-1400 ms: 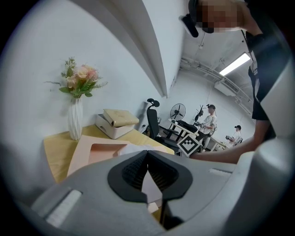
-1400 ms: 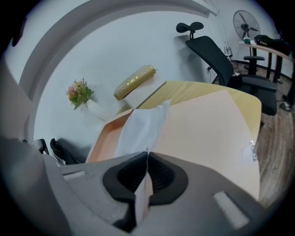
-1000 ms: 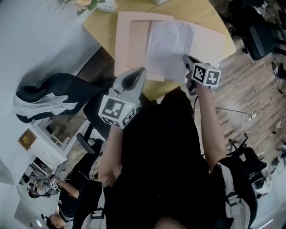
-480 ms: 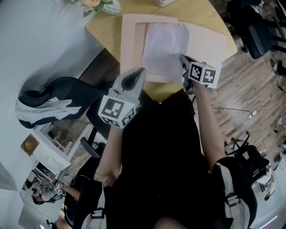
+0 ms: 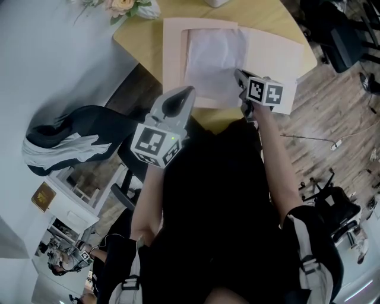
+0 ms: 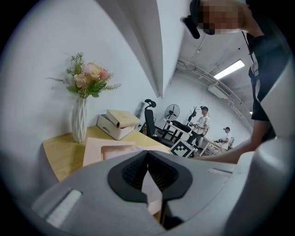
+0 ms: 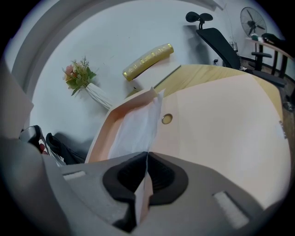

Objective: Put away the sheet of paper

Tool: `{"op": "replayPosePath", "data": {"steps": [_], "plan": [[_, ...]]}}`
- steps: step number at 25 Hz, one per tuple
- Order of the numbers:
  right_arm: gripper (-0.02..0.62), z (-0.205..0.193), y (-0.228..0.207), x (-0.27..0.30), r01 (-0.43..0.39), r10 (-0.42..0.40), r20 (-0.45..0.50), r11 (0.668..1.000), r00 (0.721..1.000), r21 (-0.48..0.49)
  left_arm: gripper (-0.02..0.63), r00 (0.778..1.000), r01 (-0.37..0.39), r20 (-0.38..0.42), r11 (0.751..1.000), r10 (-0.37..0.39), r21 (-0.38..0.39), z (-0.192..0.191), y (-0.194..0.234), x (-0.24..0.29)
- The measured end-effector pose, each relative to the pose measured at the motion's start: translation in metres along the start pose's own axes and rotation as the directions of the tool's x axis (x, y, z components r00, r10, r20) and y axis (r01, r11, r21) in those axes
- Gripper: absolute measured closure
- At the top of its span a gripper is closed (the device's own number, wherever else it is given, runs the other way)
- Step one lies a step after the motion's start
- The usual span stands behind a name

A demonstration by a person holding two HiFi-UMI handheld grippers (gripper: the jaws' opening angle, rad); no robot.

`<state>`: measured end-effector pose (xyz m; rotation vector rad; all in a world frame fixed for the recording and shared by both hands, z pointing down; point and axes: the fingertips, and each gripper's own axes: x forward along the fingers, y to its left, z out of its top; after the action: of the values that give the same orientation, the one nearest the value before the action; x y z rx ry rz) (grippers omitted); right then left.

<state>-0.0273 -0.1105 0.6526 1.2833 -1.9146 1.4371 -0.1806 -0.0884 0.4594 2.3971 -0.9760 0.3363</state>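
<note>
sheet of paper (image 5: 211, 56): white, thin | in open pink folder (image 5: 173, 59) | near edge in right gripper (image 5: 238, 76)

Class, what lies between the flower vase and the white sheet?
Head view: bare yellow table beside the vase, then the pink folder's left border before the sheet.

At lower centre the left gripper (image 6: 147, 153) has its jaws together, nothing between them. Beyond, a pink folder (image 6: 97, 150) lies on the yellow tabletop (image 6: 62, 156). A white vase of flowers (image 6: 79, 120) stands at left.
</note>
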Motion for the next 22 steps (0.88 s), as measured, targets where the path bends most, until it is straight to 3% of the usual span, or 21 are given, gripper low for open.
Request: {"op": "replayPosePath", "data": {"steps": [22], "plan": [[0.592,0.000,0.024,0.030,-0.061,0.061,-0.062,0.998,0.996,0.011,0.598,1.000,-0.007,-0.001,1.000,0.007,-0.017,0.001,0.005,0.000]]}}
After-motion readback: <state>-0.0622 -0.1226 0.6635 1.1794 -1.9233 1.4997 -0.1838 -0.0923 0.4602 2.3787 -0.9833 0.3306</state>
